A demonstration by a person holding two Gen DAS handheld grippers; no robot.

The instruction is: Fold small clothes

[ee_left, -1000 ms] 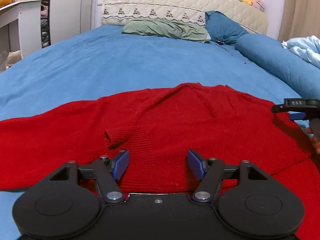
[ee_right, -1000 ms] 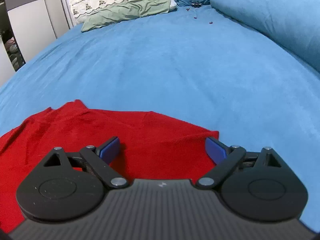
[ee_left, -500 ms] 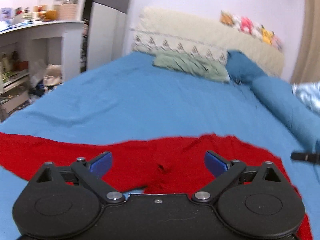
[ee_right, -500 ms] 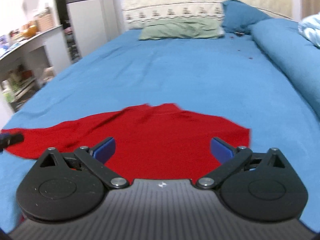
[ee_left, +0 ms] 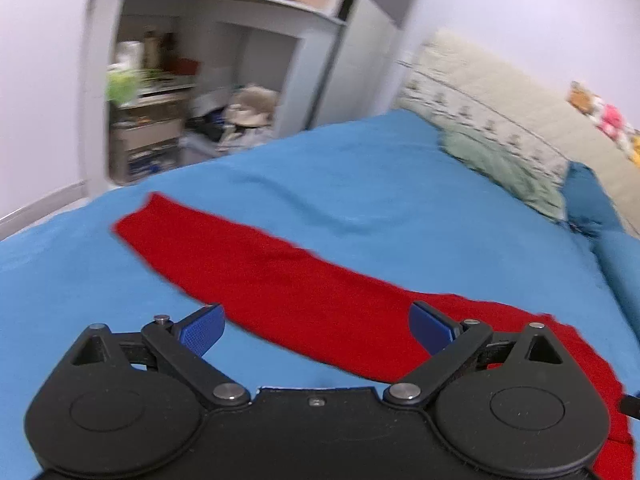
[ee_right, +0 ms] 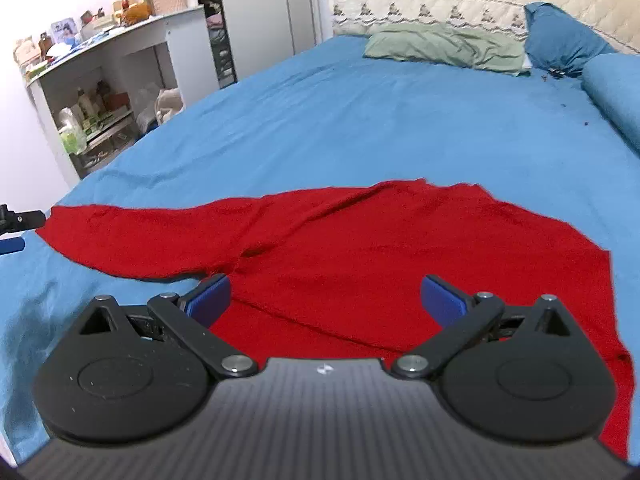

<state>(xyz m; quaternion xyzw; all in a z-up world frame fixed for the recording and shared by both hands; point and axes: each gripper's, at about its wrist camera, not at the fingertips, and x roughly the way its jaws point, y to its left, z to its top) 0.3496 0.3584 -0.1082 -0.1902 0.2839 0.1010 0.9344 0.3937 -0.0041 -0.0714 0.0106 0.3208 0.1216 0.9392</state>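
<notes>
While both my hand-held grippers, left [ee_left: 314, 330] and right [ee_right: 326, 294], hang spread and empty above the sweater [ee_right: 400, 248], its long sleeve [ee_left: 248, 264] lies loose. If I pinch one layer off-centre, I judge the knit bunches and the fold goes crooked.

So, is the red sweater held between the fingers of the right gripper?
No, the right gripper is open and its blue fingers hover apart above the red sweater, which lies flat on the bed.

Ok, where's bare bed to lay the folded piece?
Bare blue sheet runs from the red sweater to the green pillow. A narrow strip borders the outstretched sleeve on the shelf side. Crowded by the bolster.
</notes>
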